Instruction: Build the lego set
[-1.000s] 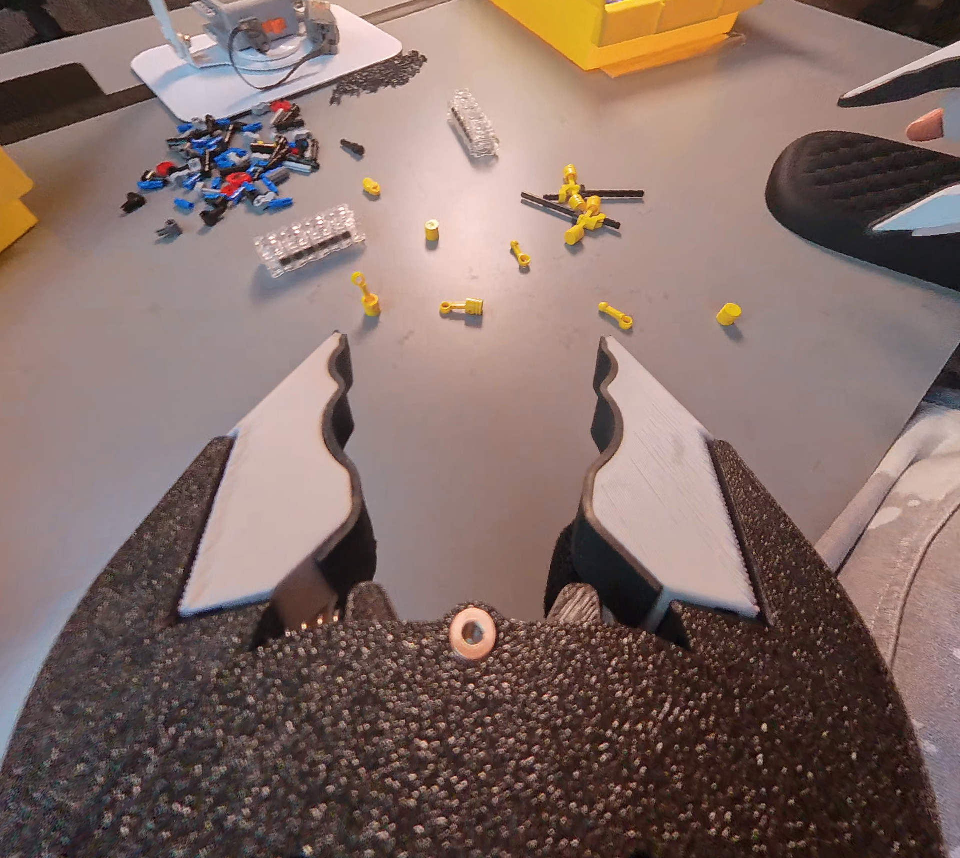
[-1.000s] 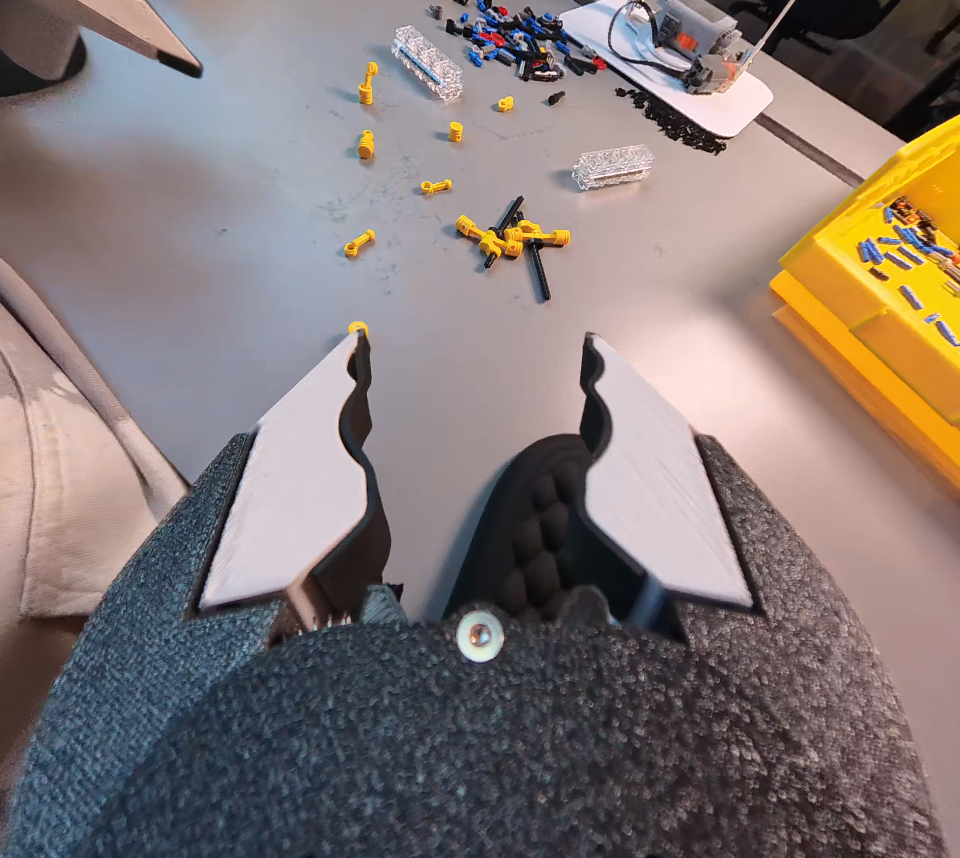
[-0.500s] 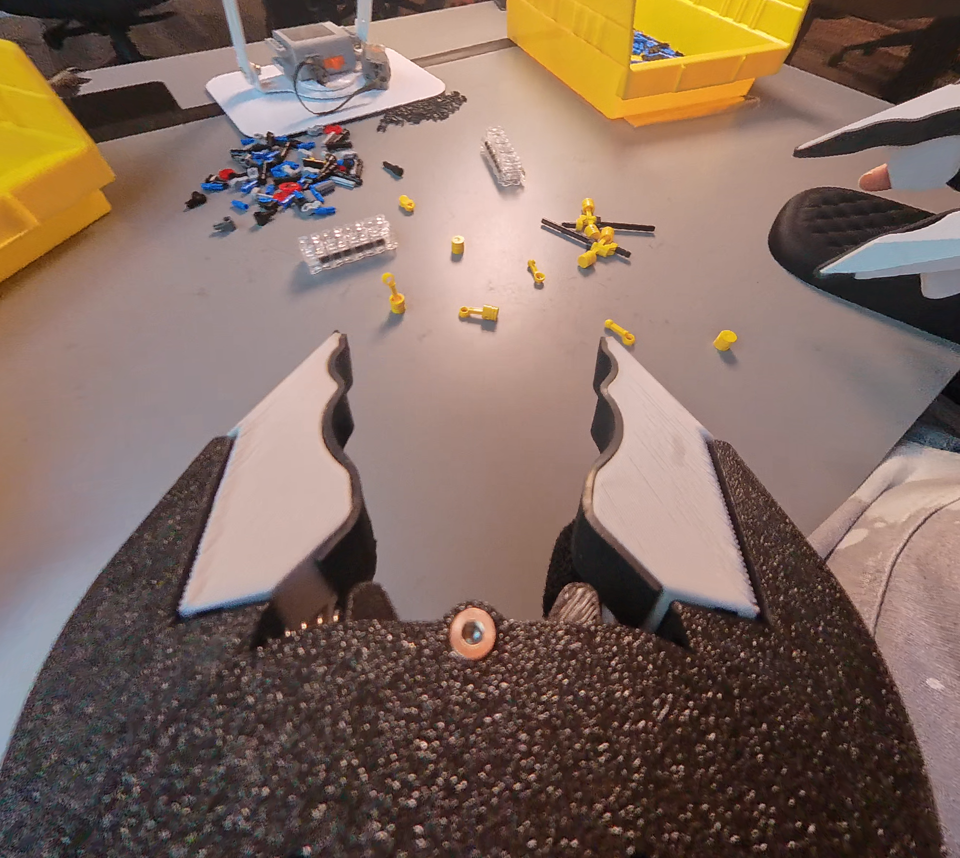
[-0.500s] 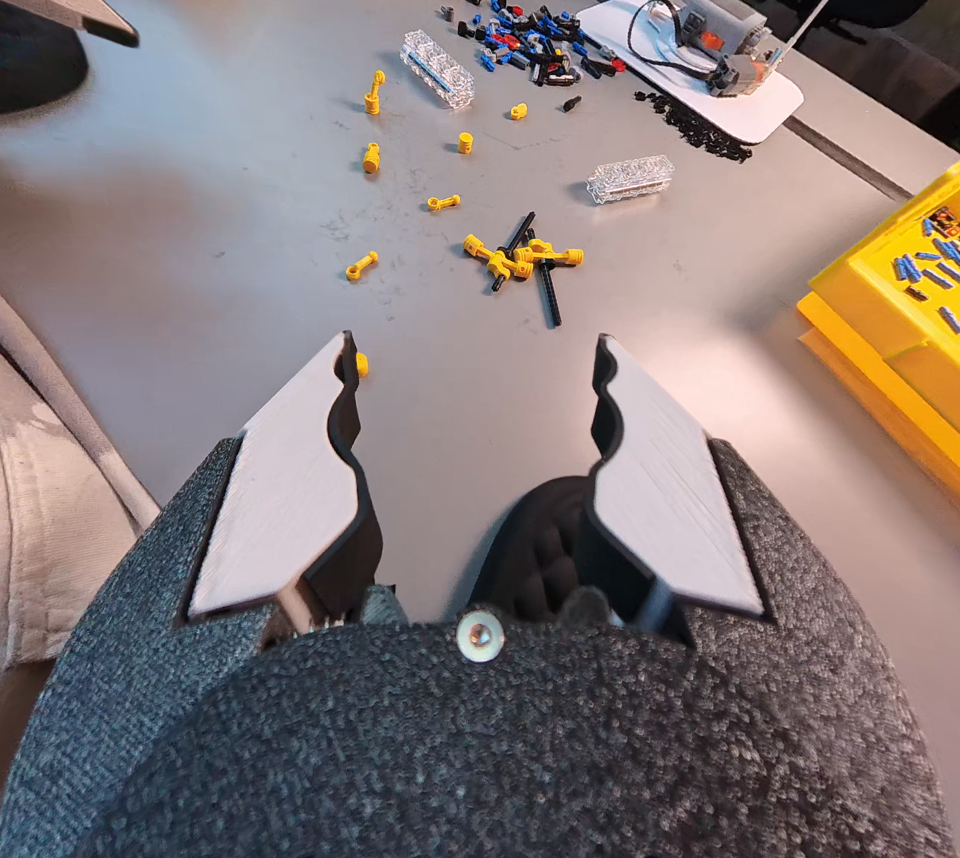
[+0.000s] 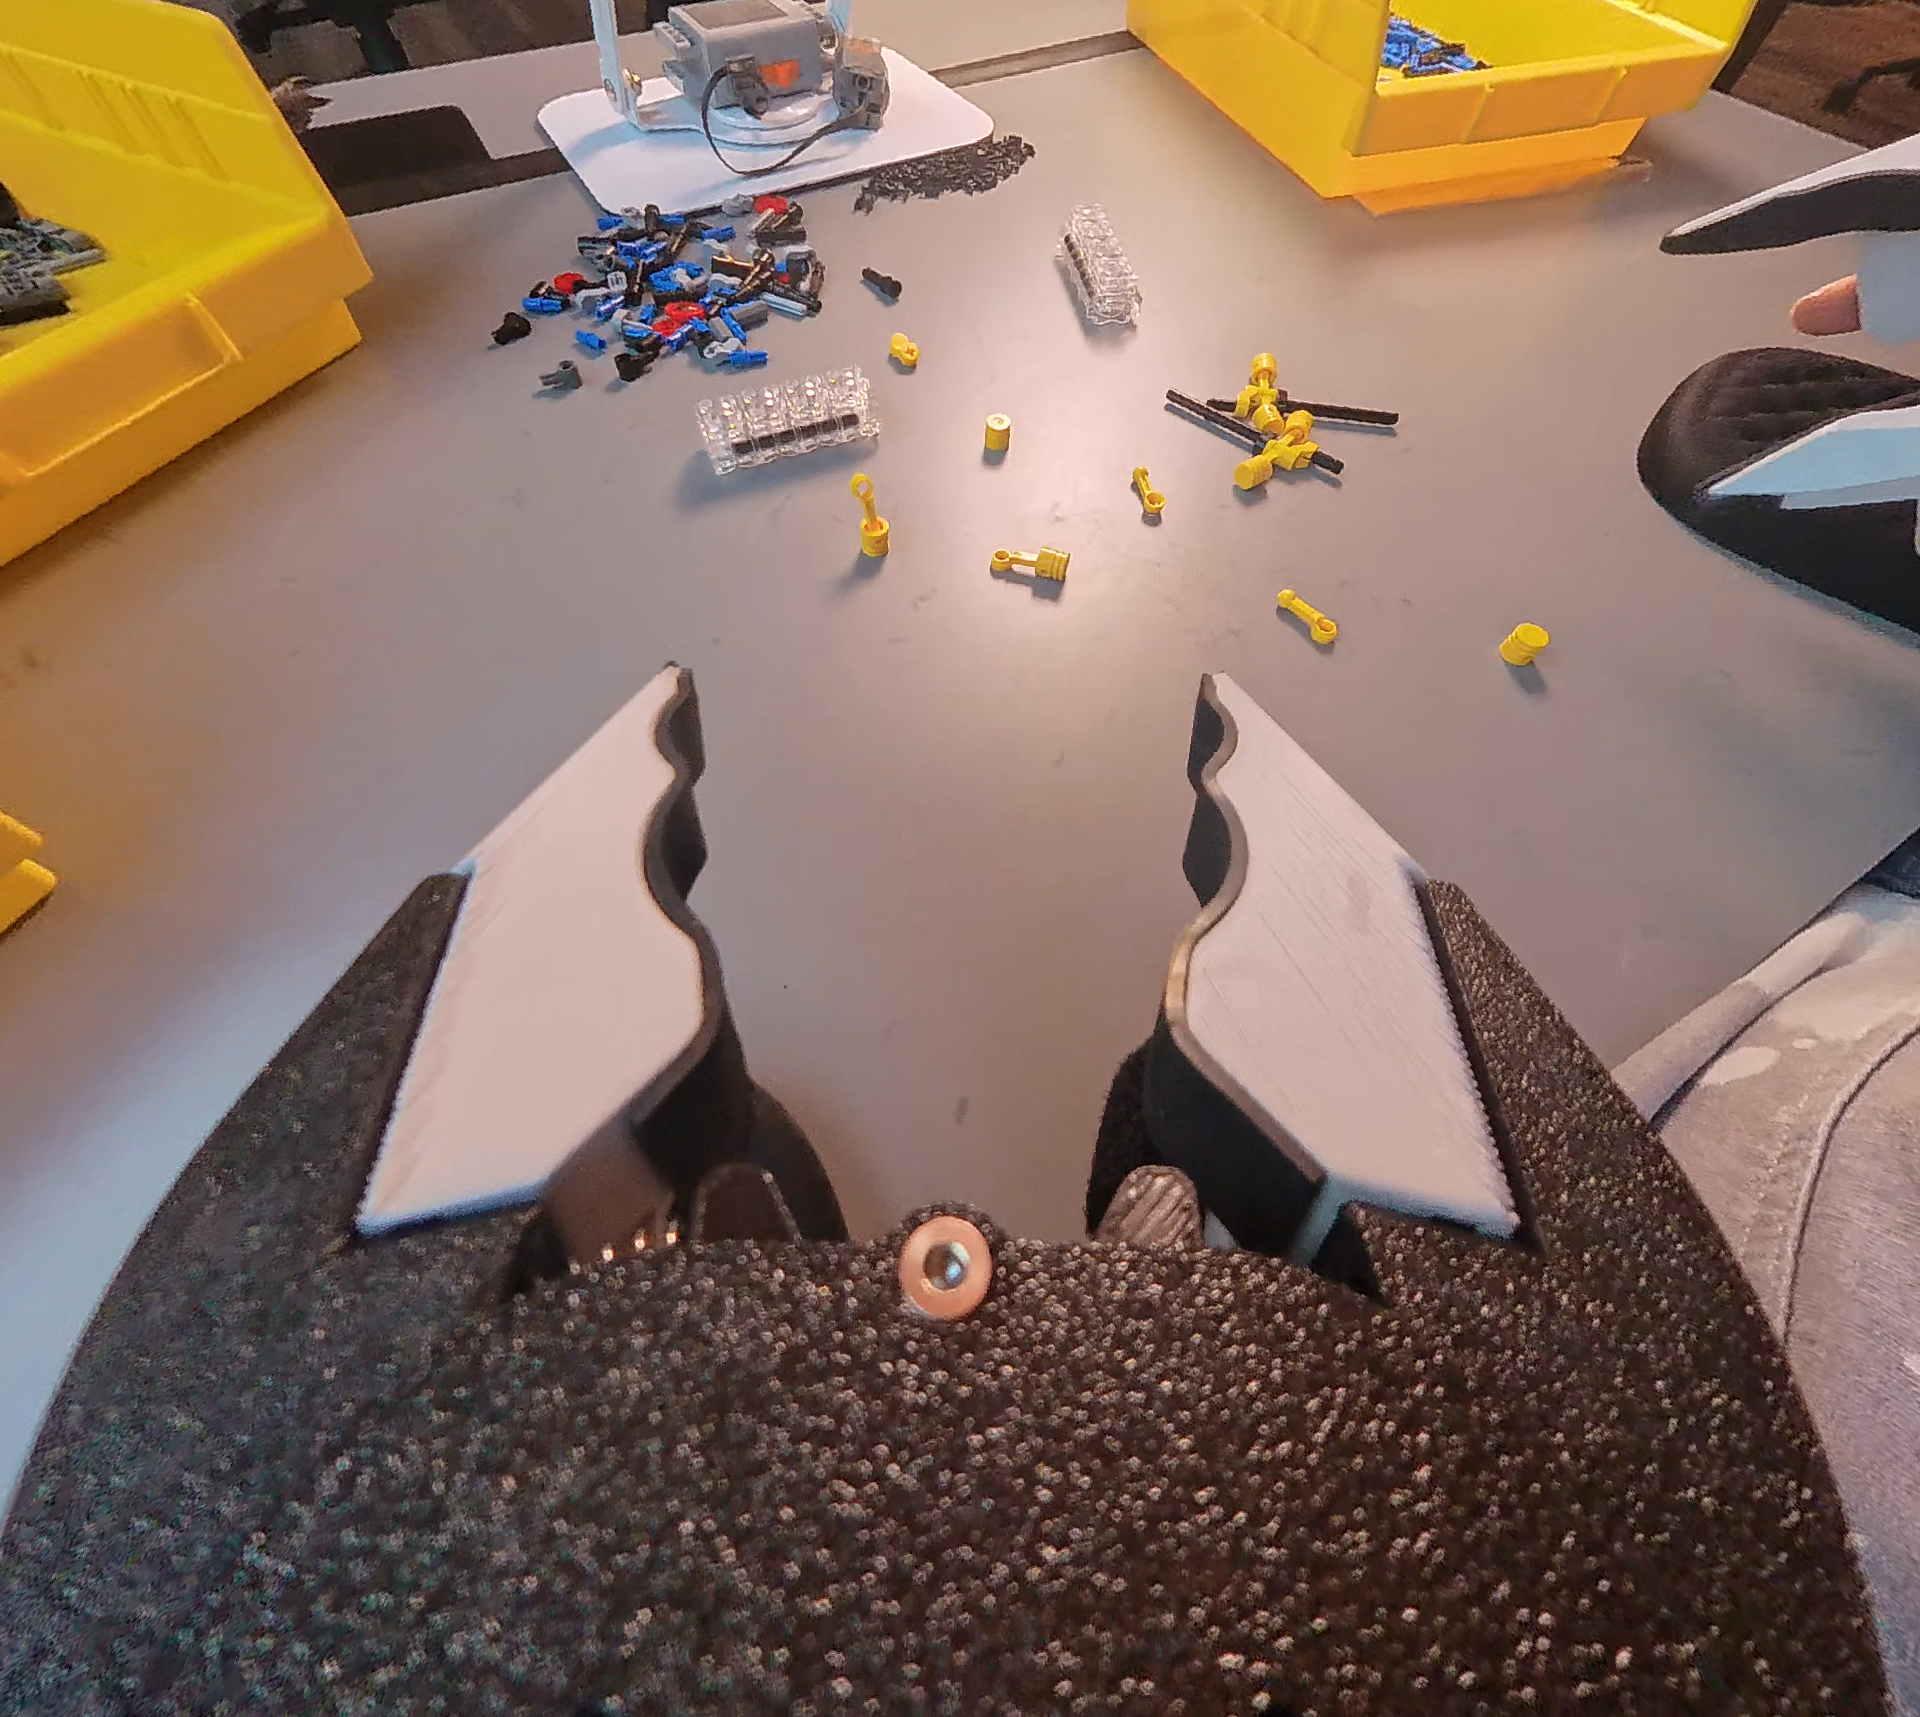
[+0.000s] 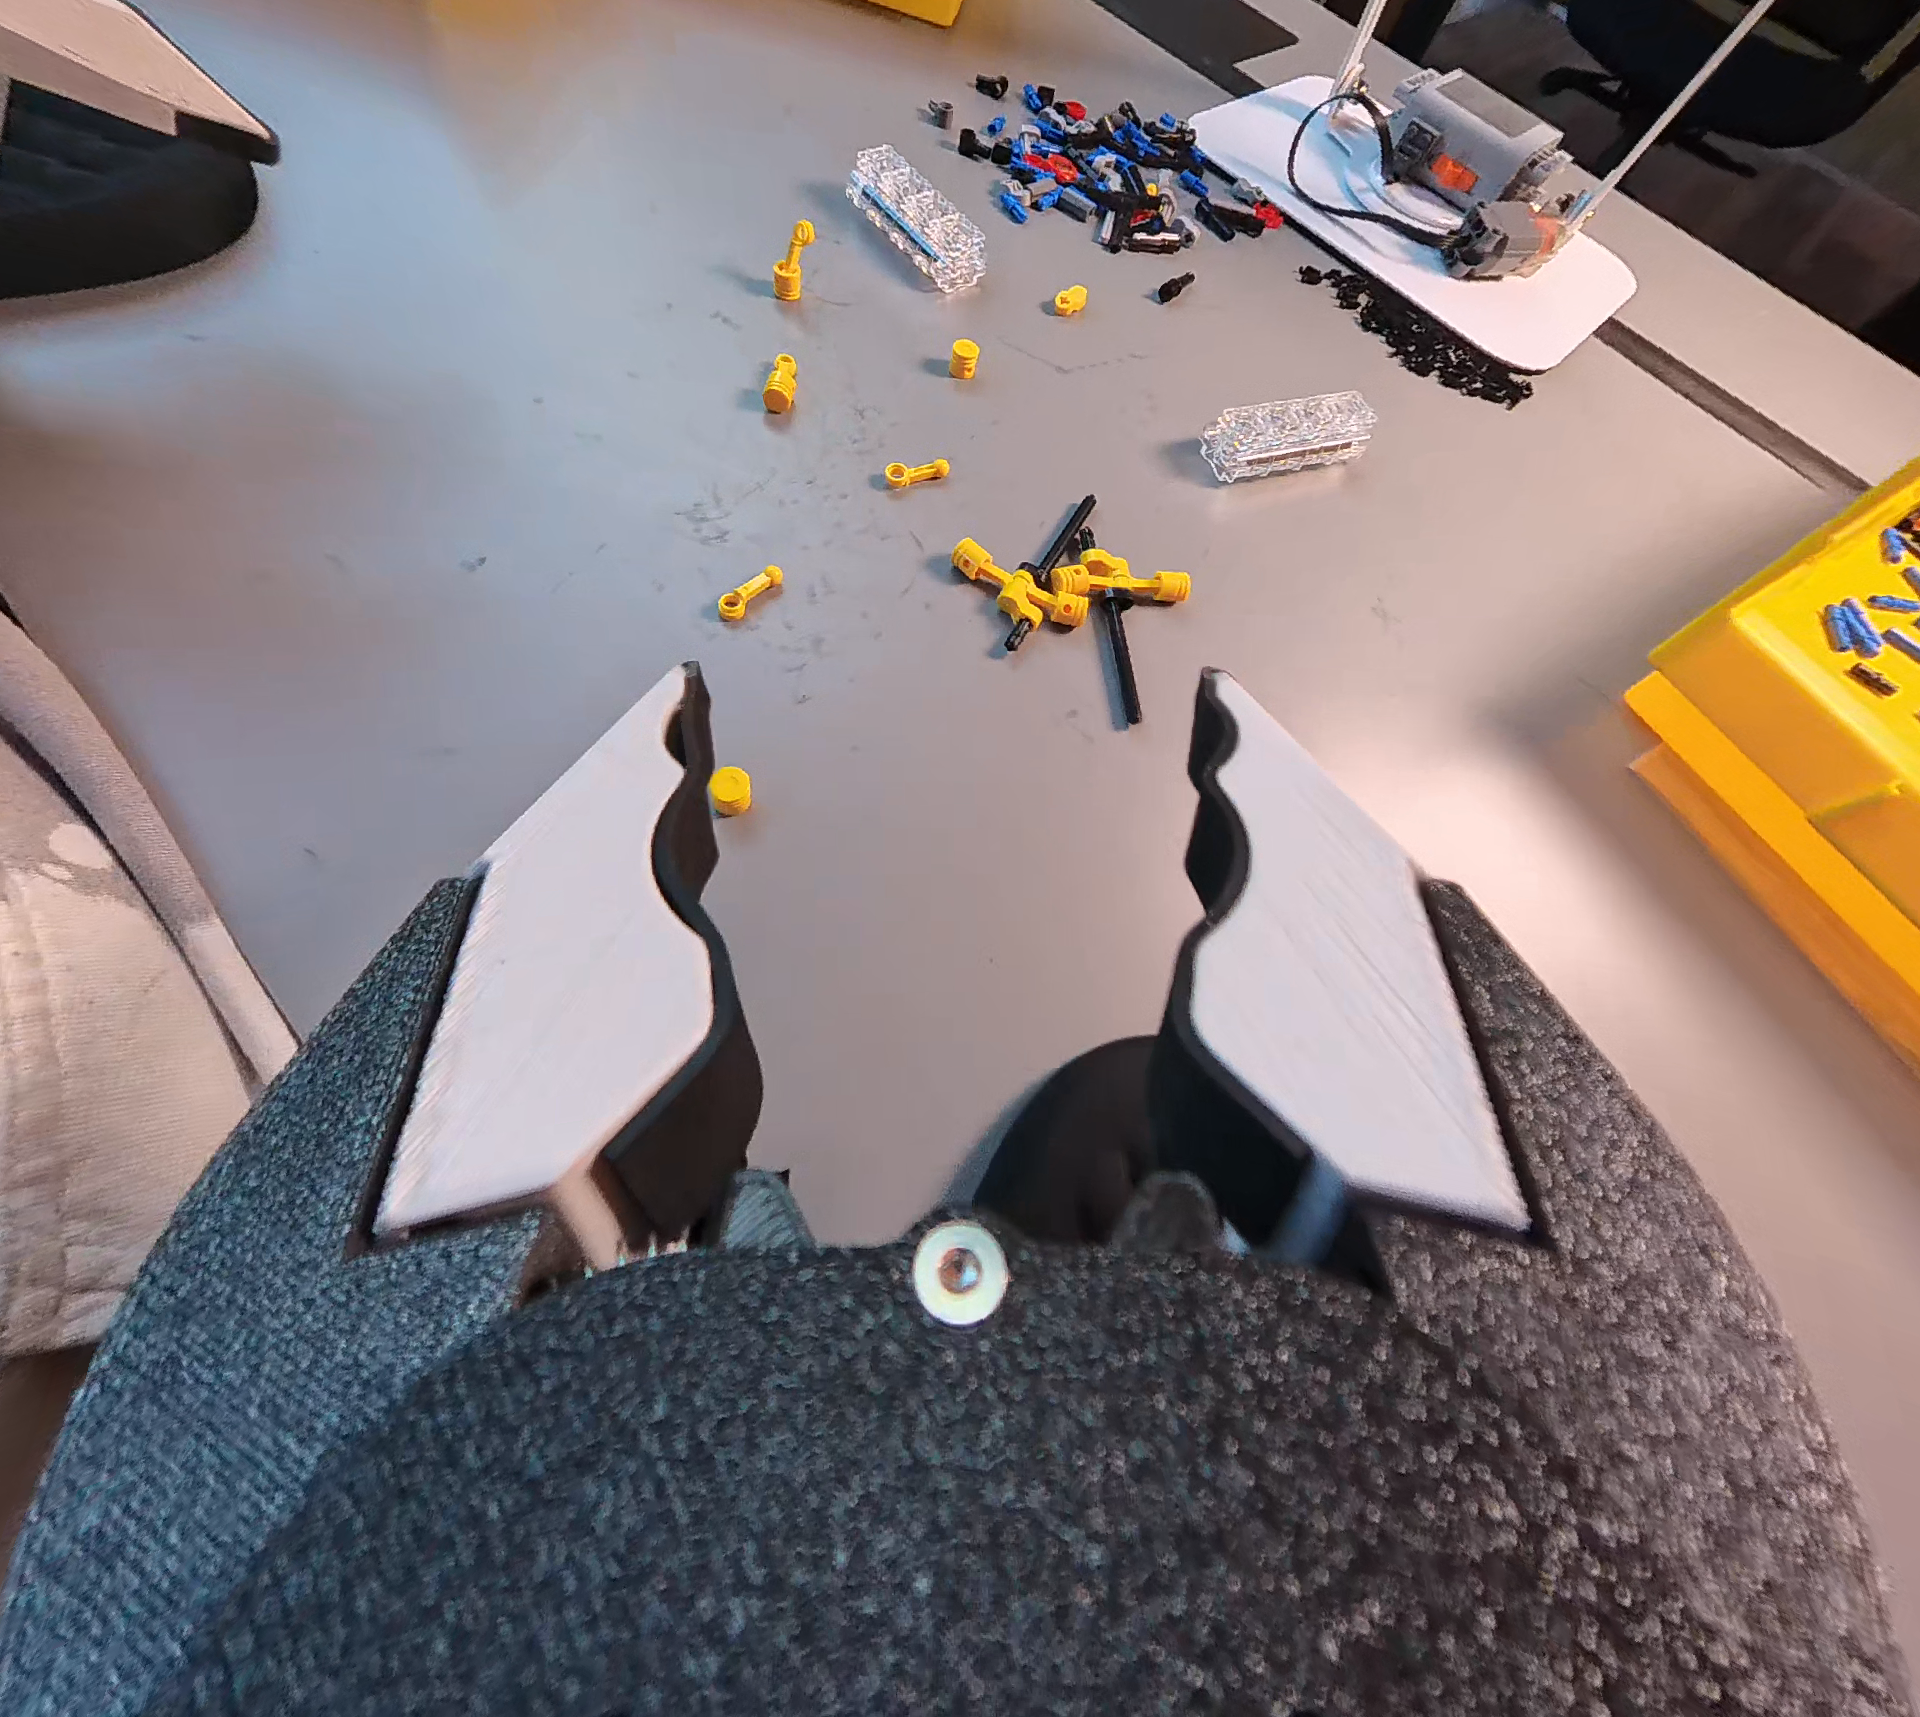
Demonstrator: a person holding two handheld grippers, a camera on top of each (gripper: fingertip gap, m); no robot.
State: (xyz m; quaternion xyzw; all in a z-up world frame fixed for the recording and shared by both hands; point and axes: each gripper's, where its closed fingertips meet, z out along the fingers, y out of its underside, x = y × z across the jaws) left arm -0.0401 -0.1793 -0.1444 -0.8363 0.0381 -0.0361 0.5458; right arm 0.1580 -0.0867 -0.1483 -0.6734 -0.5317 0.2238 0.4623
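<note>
Left gripper (image 5: 943,691) wide open, empty, above bare grey table (image 5: 312,628). Right gripper (image 6: 943,685) wide open, empty; small yellow peg (image 6: 730,789) just beside left fingertip. Peg looks light, hard, rolls easily; pinch across ribbed sides. Clear bricks (image 6: 1288,434) farther off.

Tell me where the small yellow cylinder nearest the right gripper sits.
In the right wrist view, the small yellow cylinder lies on the grey table, just beside the right gripper's left finger tip, nearer than the yellow rod piece.
</note>
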